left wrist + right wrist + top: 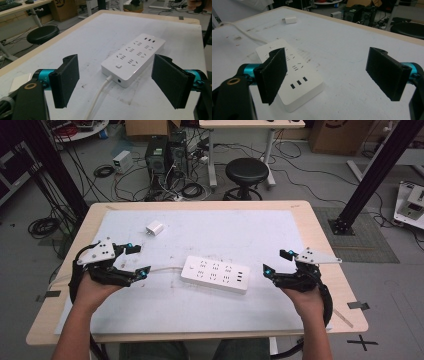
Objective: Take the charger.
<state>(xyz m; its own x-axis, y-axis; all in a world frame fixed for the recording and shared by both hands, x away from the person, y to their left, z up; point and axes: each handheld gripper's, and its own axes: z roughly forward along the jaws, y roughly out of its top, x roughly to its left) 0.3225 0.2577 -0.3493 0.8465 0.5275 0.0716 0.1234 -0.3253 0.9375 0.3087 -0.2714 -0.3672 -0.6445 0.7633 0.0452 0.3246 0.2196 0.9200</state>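
Observation:
A white power strip [215, 274] lies flat in the middle of the white mat, with its cable [162, 269] running off to the left. A small white charger plug [154, 227] rests farther back on the left. My left gripper [137, 259] is open at the table's left, jaws wide apart and empty, facing the strip's cable end [117, 80]. My right gripper [275, 261] is open at the right, empty, a short way from the strip's USB end [299, 82]. The charger plug [290, 20] lies far off in the right gripper view.
The white mat [260, 227] covers most of the wooden table [320, 227]. A black stool [246, 171] stands behind the far edge, among cables and computer cases on the floor. A black frame post [372, 172] rises at the right.

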